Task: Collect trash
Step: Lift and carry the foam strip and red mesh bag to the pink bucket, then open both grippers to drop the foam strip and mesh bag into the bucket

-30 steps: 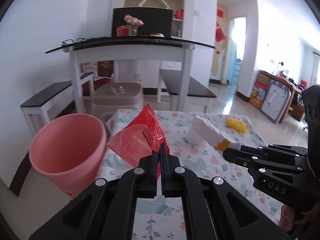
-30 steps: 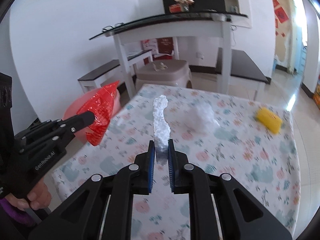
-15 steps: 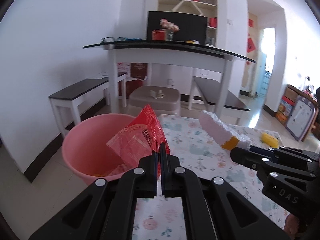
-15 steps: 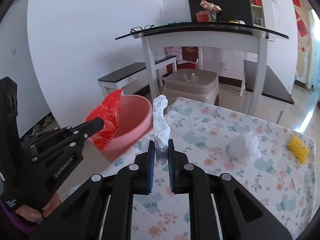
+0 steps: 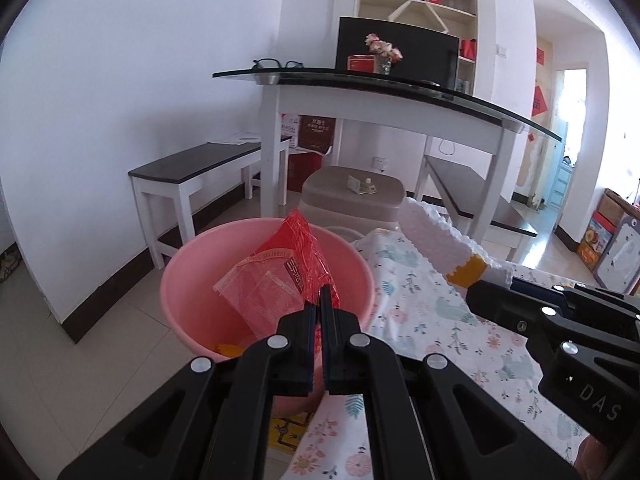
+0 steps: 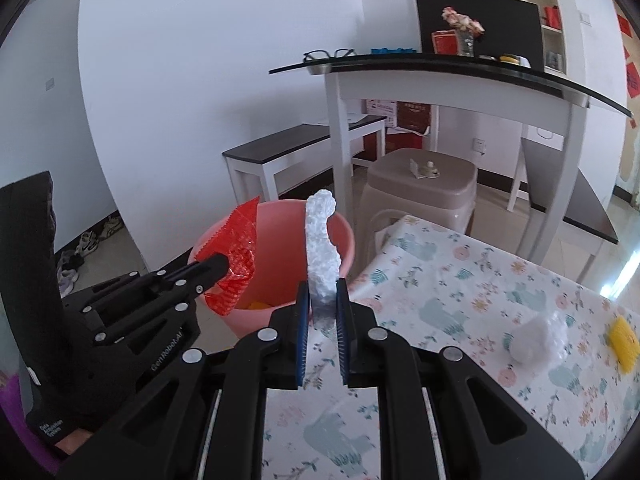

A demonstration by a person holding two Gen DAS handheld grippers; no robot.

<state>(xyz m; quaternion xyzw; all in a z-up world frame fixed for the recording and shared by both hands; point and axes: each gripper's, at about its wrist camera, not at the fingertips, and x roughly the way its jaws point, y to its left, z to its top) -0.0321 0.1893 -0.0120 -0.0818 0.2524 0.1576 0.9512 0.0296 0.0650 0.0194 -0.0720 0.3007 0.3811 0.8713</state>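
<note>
Over the pink bucket (image 5: pixel 224 280) beside the worktop (image 6: pixel 480 280), my left hand-held gripper (image 5: pixel 320 300) is clamped on a red snack wrapper (image 5: pixel 288 276), which hangs above the opening. My right hand-held gripper (image 6: pixel 323 292) pinches a white foam strip (image 6: pixel 320 248) (long axis upright), and it sits over the worktop's edge, just short of the rim. The left is nearer the drop, I judge. A white foam lump (image 6: pixel 540 338) and a yellow piece (image 6: pixel 622 342) lie on the worktop.

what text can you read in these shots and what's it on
"SQUIRRELS", after a cut-off word: red wrapper held by the left gripper.
"DAS": side of the right gripper.
"GenRobot.AI": side of the left gripper, right wrist view.
Boxes under the table, wall signs: too blurred.
</note>
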